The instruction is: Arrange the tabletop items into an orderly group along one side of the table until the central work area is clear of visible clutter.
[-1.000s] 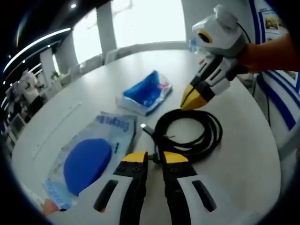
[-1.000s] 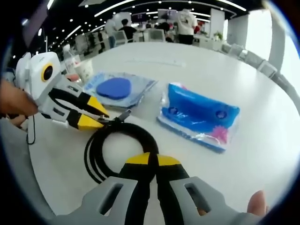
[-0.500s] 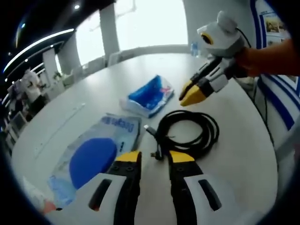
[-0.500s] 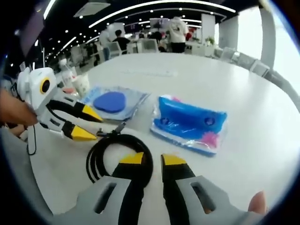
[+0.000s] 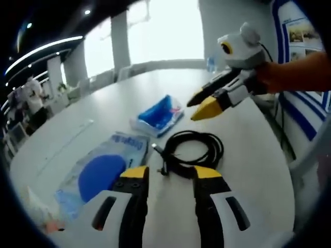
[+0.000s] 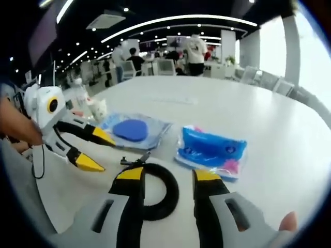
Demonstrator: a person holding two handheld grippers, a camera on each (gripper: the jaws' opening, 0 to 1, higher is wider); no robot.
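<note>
Change over the last second: both grippers have gone from jaws pressed together to jaws spread. The left gripper (image 5: 167, 173) and right gripper (image 6: 168, 175) have also lifted back from the cable (image 5: 194, 152). In the earlier frames the tips sat right at the coil; now the coil lies just ahead of the left jaws, and in the right gripper view it (image 6: 164, 196) shows in the gap between the spread jaws. Nothing is pinched by either gripper.

Reading: the cable looks freshly set down or re-coiled, with both grippers freed for another item. It sits roughly mid-table (image 6: 289, 134), so I judge the centre is not yet cleared and the grouping is only partly done.

Positions, relative to the left jaws:
- Cable: dead ahead, near the tips, its plug end (image 5: 158, 150) pointing toward the left jaw side.
- Blue pack (image 5: 158, 113): beyond the cable, apart from it.
- Flat bag with a blue disc (image 5: 101, 173): beside the left jaw, close to it.
- Right gripper (image 5: 199, 107): ahead and right, hovering above the table beyond the coil.

Relative to the right jaws: the disc bag (image 6: 132, 132) lies ahead-left, the blue pack (image 6: 209, 150) ahead-right, and the left gripper (image 6: 93, 152) is at left.

Around: cups and bottles (image 6: 90, 106) at the table edge beyond the left gripper; people and chairs far behind.

In the way: nothing blocks either pack. The loose coil could spring open if dragged.
</note>
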